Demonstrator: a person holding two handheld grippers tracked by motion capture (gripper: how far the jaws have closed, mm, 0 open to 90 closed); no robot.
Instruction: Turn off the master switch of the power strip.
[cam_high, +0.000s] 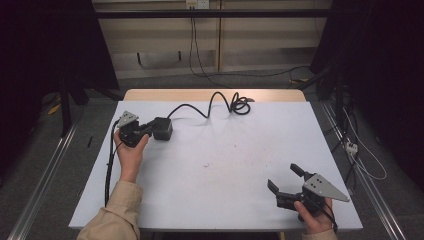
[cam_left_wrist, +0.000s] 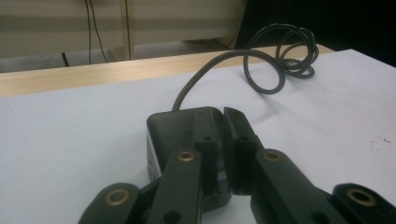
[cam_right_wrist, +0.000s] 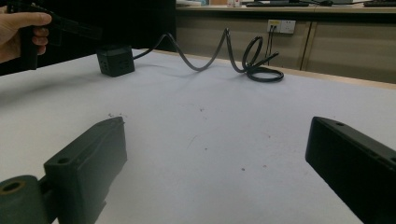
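In the high view we see the left tool (cam_high: 145, 130) at the far left of the white bench (cam_high: 225, 165), its tip against a black power block (cam_high: 162, 128) that sits near the bench's far-left corner. From this height the jaws and the block merge into one dark mass, so we cannot read the grip here.

The left gripper view settles it: we look along the two black jaws of the left tool (cam_left_wrist: 223, 140), which stand almost together, clamped on the near edge of the power block (cam_left_wrist: 175, 123) (the right corner of the block's top face sits between them). This view also shows the block's black cable (cam_left_wrist: 205, 74) leaving the far side and rising into loose coils.

The high view places those coils at the far edge of the bench, near its wooden strip (cam_high: 215, 95).

We see the right tool (cam_high: 284, 181) at the near right corner of the bench, well apart from the block. Its jaws stand wide, with bare bench between them. The right gripper view confirms this spread, and it alone shows the block's side face with small sockets (cam_right_wrist: 115, 60).
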